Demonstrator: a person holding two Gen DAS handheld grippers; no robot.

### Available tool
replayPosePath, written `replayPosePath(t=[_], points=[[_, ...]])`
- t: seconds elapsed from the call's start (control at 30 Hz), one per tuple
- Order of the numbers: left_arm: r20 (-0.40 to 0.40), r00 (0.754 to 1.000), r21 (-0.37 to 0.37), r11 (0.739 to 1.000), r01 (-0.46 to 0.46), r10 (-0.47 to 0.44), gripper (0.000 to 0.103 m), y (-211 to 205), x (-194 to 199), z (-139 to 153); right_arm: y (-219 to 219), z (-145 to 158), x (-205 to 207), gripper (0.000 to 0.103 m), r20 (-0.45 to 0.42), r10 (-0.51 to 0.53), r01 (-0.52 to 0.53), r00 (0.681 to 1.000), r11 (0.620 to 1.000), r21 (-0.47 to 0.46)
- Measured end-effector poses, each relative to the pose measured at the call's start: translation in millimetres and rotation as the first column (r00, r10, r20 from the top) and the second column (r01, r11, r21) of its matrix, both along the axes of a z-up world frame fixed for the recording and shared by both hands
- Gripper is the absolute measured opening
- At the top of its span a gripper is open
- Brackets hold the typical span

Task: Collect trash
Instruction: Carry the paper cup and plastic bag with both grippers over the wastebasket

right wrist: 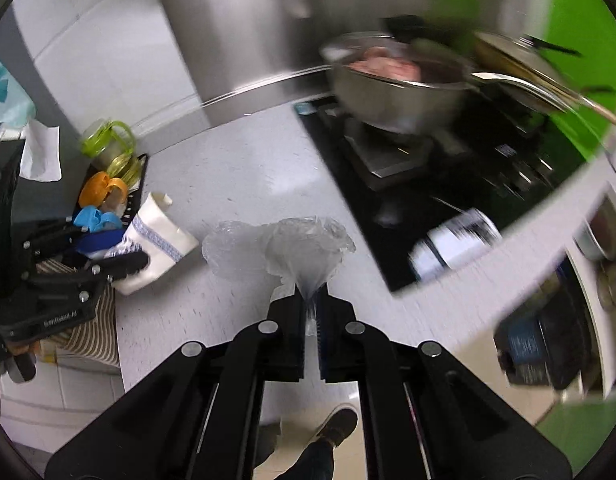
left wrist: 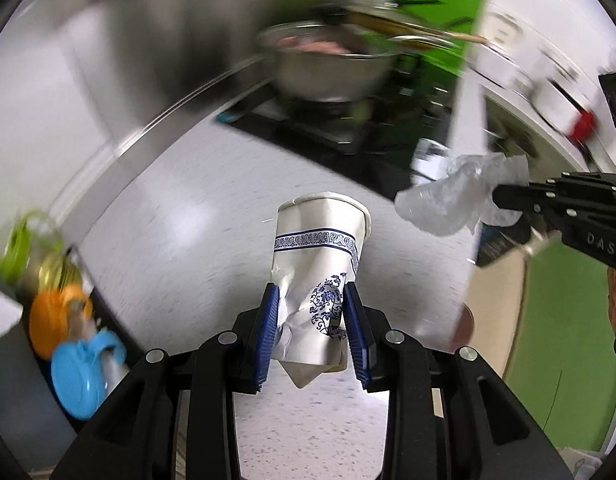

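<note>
My left gripper is shut on a crumpled white paper cup with blue patterns and holds it above the white countertop. The cup also shows in the right wrist view, held by the left gripper. My right gripper is shut on a crumpled clear plastic bag and holds it above the counter. In the left wrist view the right gripper comes in from the right with the plastic bag.
A steel pot with food stands on the black stove. A black-and-white can lies on the stove's front edge. Green, orange and blue lidded jars stand at the counter's left. A cabinet is at the right.
</note>
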State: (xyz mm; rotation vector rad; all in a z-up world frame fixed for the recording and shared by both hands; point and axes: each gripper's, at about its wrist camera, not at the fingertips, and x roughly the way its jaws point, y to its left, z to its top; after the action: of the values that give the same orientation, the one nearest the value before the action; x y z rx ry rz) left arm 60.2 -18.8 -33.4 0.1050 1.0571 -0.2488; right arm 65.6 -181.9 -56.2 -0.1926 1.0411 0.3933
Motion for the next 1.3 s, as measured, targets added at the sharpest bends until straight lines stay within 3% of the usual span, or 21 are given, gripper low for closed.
replayPosePath(t=[0.2, 0.4, 0.57, 0.73, 0.97, 1.1, 1.3], points=[[0.027, 0.981, -0.008, 0.981, 0.194, -0.194, 0.032, -69.6, -12.8, 9.1, -75.1, 13.9, -66.8, 0.004, 0.026, -0.212, 0.212, 0.977, 0.977, 0.0], [0.038, 0.93, -0.014, 0.93, 0.367, -0.366, 0.033, -156.0, -32.4, 6.6, -165.4, 22.6, -126.7, 0.004, 0.056, -0.413, 0.414, 0.909, 0.91, -0.004], [0.035, 0.895, -0.025, 0.895, 0.445, -0.444, 0.033, -223.7, -49.9, -4.2, -244.1, 12.5, -169.1, 0.004, 0.05, -0.523, 0.524, 0.851, 0.852, -0.002], [0.007, 0.886, -0.04, 0.885, 0.464, -0.464, 0.033, -282.7, -66.3, -27.5, -308.3, -11.0, -190.5, 0.004, 0.015, -0.564, 0.564, 0.826, 0.826, -0.003], [-0.059, 0.875, -0.052, 0.877, 0.478, -0.481, 0.033, -349.3, -67.5, -83.5, -372.6, -62.3, -192.7, 0.004, -0.048, -0.585, 0.585, 0.81, 0.811, -0.011], [-0.099, 0.849, -0.05, 0.855, 0.516, -0.519, 0.033, -378.8, -61.0, -127.6, -397.3, -96.4, -189.4, 0.004, -0.07, -0.615, 0.616, 0.786, 0.788, -0.009], [-0.163, 0.798, -0.052, 0.813, 0.581, -0.581, 0.033, -416.7, -48.8, -225.5, -432.5, -175.8, -187.4, 0.004, -0.105, -0.665, 0.668, 0.739, 0.744, -0.008]])
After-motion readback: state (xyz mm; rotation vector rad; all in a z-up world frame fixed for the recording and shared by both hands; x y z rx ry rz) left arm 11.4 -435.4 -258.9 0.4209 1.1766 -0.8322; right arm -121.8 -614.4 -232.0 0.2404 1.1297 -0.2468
